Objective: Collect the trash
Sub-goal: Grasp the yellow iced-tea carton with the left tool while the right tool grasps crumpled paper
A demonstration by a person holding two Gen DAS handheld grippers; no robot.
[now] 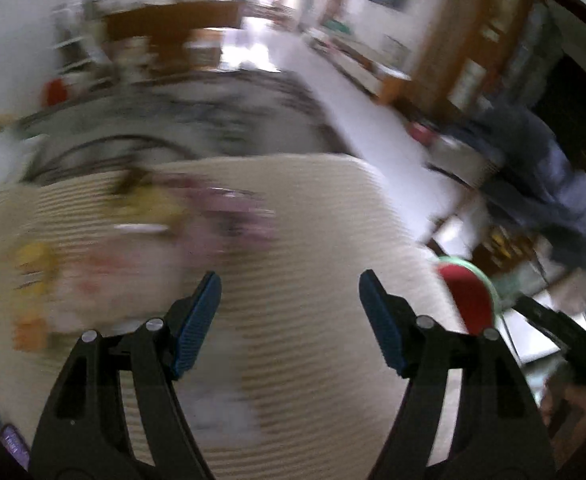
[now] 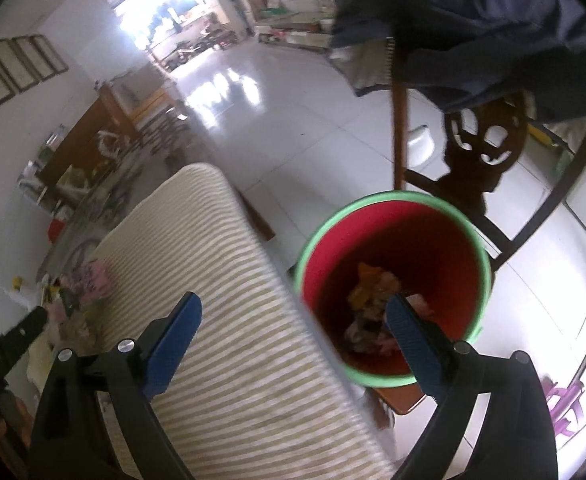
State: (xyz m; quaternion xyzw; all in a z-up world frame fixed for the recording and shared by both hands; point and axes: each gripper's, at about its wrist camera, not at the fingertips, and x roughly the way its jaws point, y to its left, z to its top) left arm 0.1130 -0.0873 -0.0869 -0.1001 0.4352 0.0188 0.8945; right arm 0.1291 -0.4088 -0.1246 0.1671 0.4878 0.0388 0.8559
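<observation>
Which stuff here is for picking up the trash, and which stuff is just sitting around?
For the job:
- red bin with a green rim, trash already inside
- blurry pile of wrappers on the striped cloth
- left gripper, jaws empty
- right gripper, jaws empty

Just sitting around:
- striped tablecloth
- carved wooden chair
- dark blue clothing
- framed pictures

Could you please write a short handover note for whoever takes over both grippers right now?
Left gripper: open, nothing between its fingers, above the striped cloth.
Right gripper: open and empty, by the bin's near rim.
Red bin with green rim: beside the striped surface, some crumpled trash already inside.
Left to do: a blurred pile of wrappers still lies on the cloth, pink and yellow pieces among them; pick them up and drop them in the bin.
</observation>
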